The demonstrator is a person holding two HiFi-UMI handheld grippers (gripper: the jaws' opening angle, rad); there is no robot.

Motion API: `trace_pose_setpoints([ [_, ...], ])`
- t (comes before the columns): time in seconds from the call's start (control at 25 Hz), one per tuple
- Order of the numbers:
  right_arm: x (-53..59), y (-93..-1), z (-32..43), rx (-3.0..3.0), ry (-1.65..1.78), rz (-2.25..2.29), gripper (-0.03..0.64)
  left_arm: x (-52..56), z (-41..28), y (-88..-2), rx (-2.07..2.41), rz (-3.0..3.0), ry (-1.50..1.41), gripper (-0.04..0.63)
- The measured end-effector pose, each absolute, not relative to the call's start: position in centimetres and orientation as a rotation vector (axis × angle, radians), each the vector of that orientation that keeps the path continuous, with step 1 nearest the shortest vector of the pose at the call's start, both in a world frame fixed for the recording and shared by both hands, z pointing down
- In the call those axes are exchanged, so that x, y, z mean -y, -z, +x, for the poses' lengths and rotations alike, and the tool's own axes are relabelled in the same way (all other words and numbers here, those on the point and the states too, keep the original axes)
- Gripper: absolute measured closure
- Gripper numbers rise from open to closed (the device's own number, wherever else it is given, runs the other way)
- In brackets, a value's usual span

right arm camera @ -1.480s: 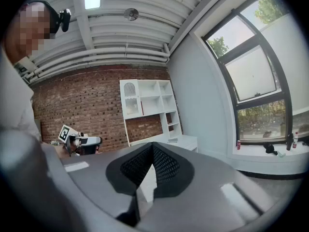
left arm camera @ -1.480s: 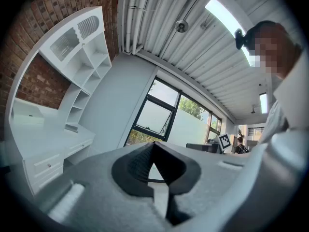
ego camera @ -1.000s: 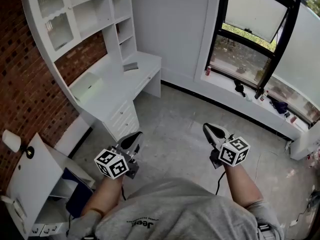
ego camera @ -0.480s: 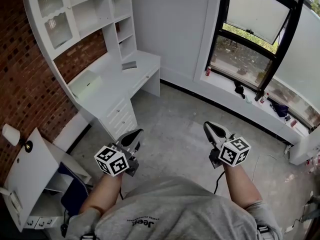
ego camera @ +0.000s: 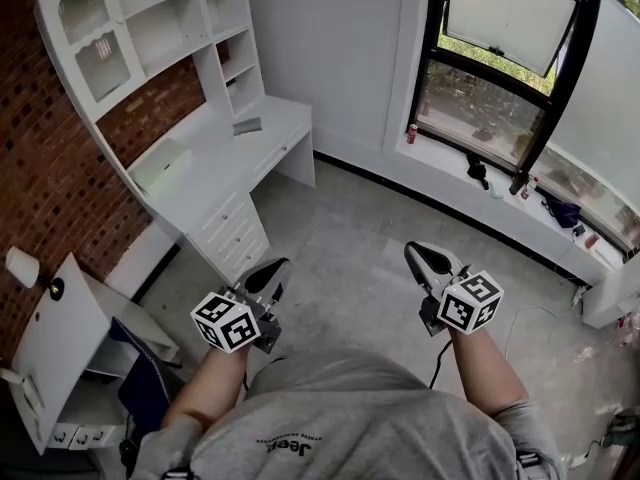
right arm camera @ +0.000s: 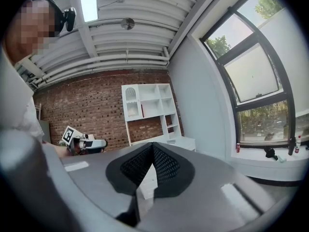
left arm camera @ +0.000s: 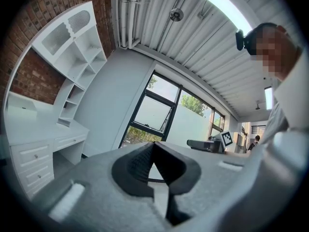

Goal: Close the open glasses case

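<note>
Held the left gripper (ego camera: 268,273) at 7 o'clock and the right gripper (ego camera: 425,258) at 5 o'clock above speckled grey floor (ego camera: 350,238), the jaws of each pressed together and empty. Spotted a small flat grey item, seemingly the glasses case (ego camera: 247,125), at 11 o'clock on the smooth white desk (ego camera: 230,158), well apart from both. Noted boxy white shelves (ego camera: 150,28), a rough brick wall (ego camera: 40,168), and a black-framed window (ego camera: 500,58) at 1 o'clock with a red can (ego camera: 411,133) on its sill.
</note>
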State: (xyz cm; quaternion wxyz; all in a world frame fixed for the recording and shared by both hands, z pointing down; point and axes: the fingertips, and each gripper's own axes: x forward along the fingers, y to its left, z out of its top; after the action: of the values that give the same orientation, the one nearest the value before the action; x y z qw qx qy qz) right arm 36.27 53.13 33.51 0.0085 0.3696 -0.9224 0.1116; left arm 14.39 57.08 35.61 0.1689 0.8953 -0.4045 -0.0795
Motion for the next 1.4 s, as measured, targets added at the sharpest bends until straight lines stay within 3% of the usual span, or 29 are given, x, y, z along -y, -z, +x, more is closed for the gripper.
trace_pose_setpoints([
  [0.44,-43.6,-34.8,30.6,2.875,-0.335,1.162,0.607,-46.2,9.9,-37.7,1.064,2.569,0.246,0.598],
  [1.04,-17.9,-31.3,13.5,2.91,-0.288,1.255,0.607,-19.5,-6.4,-35.4,0.93,2.676,0.164,0.598],
  [1.4,-9.2,-32.1,10.6,2.875,-0.319,1.269,0.607,-10.9,-10.4,-35.3,0.975,2.662,0.186,0.598],
])
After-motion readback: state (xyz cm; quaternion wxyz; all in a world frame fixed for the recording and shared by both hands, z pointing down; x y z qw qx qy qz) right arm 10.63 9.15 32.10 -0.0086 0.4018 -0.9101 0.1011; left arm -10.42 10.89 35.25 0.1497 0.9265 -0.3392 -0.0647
